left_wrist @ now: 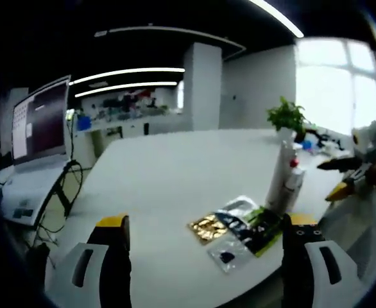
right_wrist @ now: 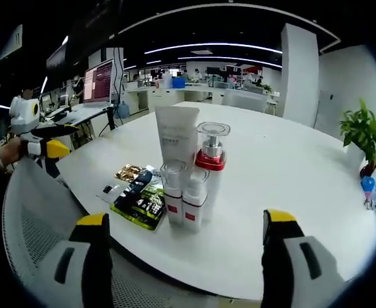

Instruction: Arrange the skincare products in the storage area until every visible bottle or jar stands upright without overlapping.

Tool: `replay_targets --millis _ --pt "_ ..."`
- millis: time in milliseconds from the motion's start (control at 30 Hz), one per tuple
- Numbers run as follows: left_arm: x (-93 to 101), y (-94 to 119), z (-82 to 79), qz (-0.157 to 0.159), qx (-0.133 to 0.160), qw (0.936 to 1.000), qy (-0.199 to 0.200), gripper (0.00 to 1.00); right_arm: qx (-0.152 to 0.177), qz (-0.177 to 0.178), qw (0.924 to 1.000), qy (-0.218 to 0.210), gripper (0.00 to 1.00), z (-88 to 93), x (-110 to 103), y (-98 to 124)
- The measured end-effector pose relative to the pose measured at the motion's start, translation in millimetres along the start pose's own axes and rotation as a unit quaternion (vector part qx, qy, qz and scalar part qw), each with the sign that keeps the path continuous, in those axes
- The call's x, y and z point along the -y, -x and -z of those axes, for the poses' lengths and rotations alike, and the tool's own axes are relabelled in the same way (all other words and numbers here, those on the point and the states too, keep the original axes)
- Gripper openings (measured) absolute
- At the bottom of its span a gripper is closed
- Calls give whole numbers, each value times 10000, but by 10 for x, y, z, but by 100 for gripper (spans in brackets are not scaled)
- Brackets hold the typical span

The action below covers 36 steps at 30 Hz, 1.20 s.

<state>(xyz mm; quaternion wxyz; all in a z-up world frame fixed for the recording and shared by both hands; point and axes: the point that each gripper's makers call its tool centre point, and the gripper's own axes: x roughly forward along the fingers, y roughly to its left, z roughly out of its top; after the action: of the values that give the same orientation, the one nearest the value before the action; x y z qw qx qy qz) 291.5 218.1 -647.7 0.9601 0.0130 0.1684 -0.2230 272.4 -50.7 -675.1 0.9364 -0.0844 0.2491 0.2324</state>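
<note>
- right gripper (right_wrist: 185,256) has its jaws spread wide with nothing in them, hanging just off the near edge of the white tabletop (right_wrist: 284,173).
- straight ahead of it, between the jaws, is the skincare bunch, all upright: a white tube (right_wrist: 176,135) at the back, a clear-capped pump bottle (right_wrist: 212,154) with a red collar just right of it, and two small bottles (right_wrist: 183,199) with red labels in front, packed tight so they look like they touch.
- ahead-left of that gripper, flat sachets (right_wrist: 138,196) lie beside the bottles, a dark green one nearest, a gold one farther out.
- the other gripper pokes in at the far left of the right gripper view, yellow-tipped, held by a hand.
- left gripper (left_wrist: 204,256) is also spread open and empty, hovering over the tabletop edge.
- ahead-right of the left gripper are the same sachets (left_wrist: 236,231), and just past them the tube and bottles (left_wrist: 284,176) stand.
- a potted plant (left_wrist: 287,117) is well beyond the left gripper, and a monitor (left_wrist: 40,119) sits far off to its left.
</note>
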Motion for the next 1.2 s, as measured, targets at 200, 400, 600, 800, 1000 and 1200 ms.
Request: replay_targets --millis 200,400,600,800,1000,1200 --pt "-4 -21 35 -39 -73 9999 -139 97 -88 -44 9999 38 99 25 -35 -7" --pt "-8 -27 68 -100 -169 9993 -318 97 -197 -134 9997 109 99 56 -81 -21" --pt "-15 -23 55 -82 -141 9996 -216 97 -173 -103 9998 72 99 50 -66 -19" --pt "-13 -25 64 -69 -165 9996 -206 97 -191 -130 9997 108 99 57 -79 -22" --pt "-19 -26 65 -71 -176 9996 -185 97 -205 -162 9996 127 99 61 -90 -24" --pt "-17 -30 75 -61 -207 9996 -182 97 -236 -183 9994 163 99 71 -96 -29"
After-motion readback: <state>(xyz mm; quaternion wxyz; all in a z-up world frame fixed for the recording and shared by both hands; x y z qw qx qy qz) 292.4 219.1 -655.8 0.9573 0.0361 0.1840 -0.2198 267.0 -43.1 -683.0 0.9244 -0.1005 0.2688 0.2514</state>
